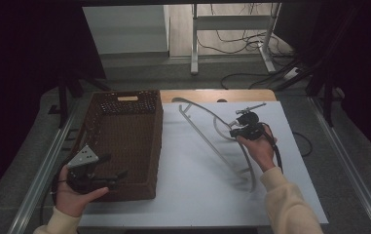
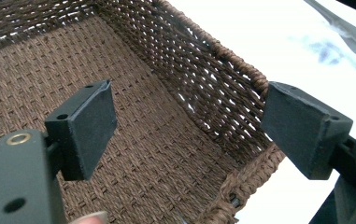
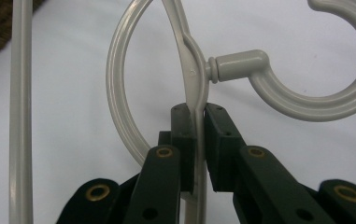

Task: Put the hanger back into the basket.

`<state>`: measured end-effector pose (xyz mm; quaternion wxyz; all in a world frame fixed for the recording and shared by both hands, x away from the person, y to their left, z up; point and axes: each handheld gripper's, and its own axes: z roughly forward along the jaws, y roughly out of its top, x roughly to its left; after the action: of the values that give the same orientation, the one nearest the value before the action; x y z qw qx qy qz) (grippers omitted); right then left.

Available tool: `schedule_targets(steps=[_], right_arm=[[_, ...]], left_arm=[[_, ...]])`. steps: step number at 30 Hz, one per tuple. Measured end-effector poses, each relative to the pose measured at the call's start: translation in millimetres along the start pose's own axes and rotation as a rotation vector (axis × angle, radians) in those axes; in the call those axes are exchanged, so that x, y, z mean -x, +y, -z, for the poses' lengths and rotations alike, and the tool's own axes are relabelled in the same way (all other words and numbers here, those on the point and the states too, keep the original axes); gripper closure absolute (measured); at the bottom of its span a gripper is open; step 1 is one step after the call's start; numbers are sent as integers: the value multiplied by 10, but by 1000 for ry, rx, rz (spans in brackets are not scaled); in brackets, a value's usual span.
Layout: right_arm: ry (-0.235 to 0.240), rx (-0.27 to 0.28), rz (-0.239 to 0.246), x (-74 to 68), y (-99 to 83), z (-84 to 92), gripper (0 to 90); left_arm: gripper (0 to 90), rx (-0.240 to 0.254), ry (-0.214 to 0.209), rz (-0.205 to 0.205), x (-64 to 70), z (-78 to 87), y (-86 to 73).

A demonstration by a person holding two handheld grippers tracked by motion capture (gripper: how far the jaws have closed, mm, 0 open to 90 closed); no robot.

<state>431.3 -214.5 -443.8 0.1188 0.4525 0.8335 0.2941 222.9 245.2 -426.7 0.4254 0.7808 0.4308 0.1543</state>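
A pale grey plastic clothes hanger (image 1: 215,148) stands tilted above the white table cover, its hook (image 3: 334,100) toward the far side. My right gripper (image 1: 236,130) is shut on the hanger's thin neck (image 3: 192,70), just below the hook's swivel, with both pads (image 3: 215,135) pressed on it. My left gripper (image 1: 116,166) is held at the near right corner of the brown woven basket (image 1: 159,126). In the left gripper view that gripper (image 2: 185,121) is open, with nothing between its jaws and the basket wall (image 2: 241,65) beyond them.
The basket is empty and takes up the table's left part. A white sheet (image 1: 193,195) covers the table to its right. Metal rails (image 1: 348,165) run along both table sides. Behind the table stand a frame's legs (image 1: 194,44) and loose cables (image 1: 251,44) on the floor.
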Motion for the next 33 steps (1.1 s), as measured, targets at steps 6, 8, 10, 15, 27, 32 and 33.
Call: schedule_targets(steps=[6, 8, 10, 15, 27, 32, 33], right_arm=[[27, 55, 31, 31, -15, 271, 825], [36, 65, 43, 29, -29, 347, 825], [47, 67, 57, 20, -43, 404, 825], [81, 62, 116, -33, -93, 485, 825], [141, 45, 240, -234, -234, 652, 825], [154, 35, 271, -310, -271, 658, 825], [159, 35, 275, -328, -279, 658, 825]], left_arm=[[186, 13, 11, 4, -5, 14, 4], [187, 12, 10, 5, -7, 17, 6], [186, 10, 9, 4, -3, 12, 7], [185, 4, 4, 1, 6, 2, 11], [185, 15, 4, 0, 13, 32, 34], [185, 16, -1, -2, 25, 29, 45], [185, 16, -2, -3, 27, 28, 46]])
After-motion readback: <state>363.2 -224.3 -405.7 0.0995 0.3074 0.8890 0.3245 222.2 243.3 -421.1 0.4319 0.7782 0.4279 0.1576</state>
